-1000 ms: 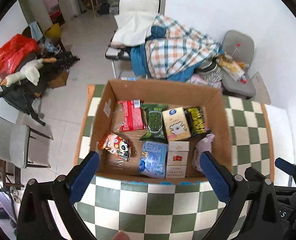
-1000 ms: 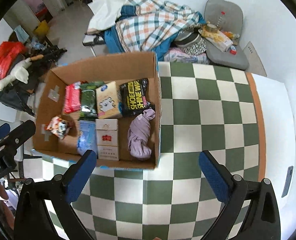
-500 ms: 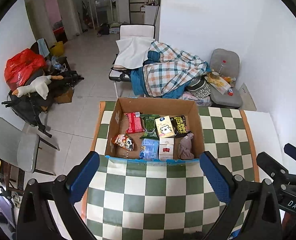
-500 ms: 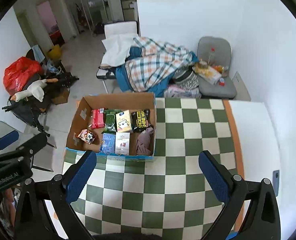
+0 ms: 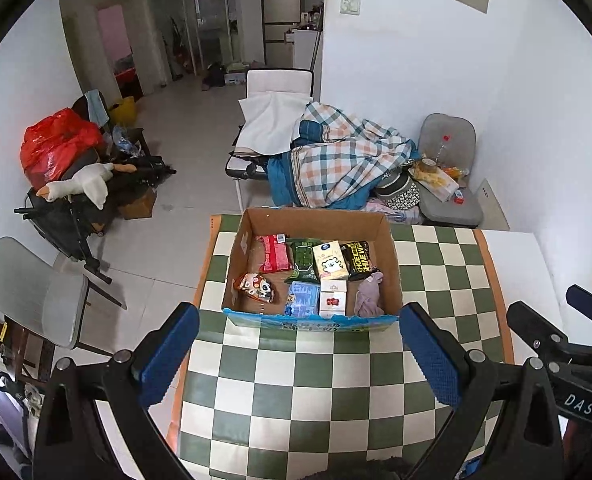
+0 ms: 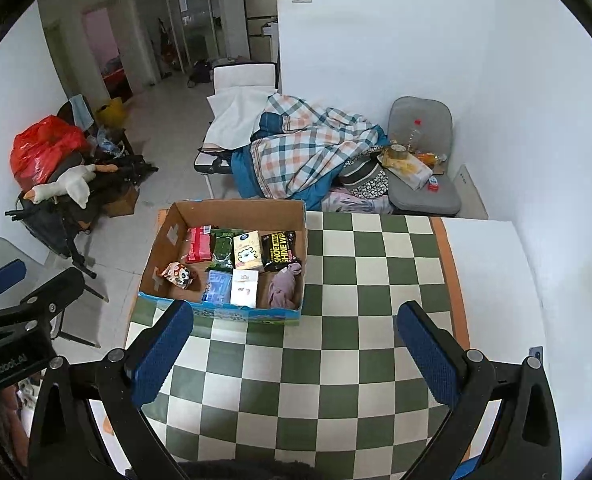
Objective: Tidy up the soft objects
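Sitting on the checkered table (image 5: 336, 380), the cardboard box (image 5: 312, 220) holds packets, small cartons and a crumpled mauve cloth (image 5: 368, 296) in its near right corner. No soft item lies outside it on the table, so the sorting appears largely finished. Both the left gripper (image 5: 300, 352) and the right gripper (image 6: 296, 352) hang wide open and empty, well short of the box.

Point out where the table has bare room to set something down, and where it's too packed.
Free: the checkered tabletop to the right of the cardboard box, out to the orange edge, and the strip between the box front and both open tongs, left and right. Inside the box, only the bare floor around the panda snack bag. Crowded: the rest of the box, filled with packets and a purple cloth.
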The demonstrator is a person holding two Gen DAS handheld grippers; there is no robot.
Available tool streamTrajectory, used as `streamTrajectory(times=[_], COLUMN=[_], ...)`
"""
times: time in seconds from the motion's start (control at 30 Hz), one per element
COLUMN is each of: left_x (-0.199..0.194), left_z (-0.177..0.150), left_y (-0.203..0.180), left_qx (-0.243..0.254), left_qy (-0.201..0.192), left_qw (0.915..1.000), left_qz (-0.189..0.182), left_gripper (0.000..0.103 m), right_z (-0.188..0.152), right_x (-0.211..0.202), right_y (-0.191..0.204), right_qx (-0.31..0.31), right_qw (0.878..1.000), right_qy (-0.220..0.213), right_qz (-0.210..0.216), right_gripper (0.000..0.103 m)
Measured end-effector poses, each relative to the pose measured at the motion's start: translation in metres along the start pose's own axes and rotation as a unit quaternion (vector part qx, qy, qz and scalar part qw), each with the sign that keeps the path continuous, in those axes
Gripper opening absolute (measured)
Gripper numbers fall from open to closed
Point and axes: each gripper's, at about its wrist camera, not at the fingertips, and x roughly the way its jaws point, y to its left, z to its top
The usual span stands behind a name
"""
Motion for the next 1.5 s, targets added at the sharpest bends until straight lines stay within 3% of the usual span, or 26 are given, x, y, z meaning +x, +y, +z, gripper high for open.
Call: streamTrajectory(times=[1.5], left_x=[-0.016], left_z=[-0.004], left_y=[-0.011], left_qx=[0.001], left_qy=[-0.006], left_qw=[1.0], left_qz=[0.0], left_gripper=[0.103], right_z=[-0.003], right_x=[-0.026], right_y=[-0.005], right_qx=[0.018], right_qw=[0.999], right_qy=[-0.028], right_qz=[-0.025], right_gripper=[0.103])
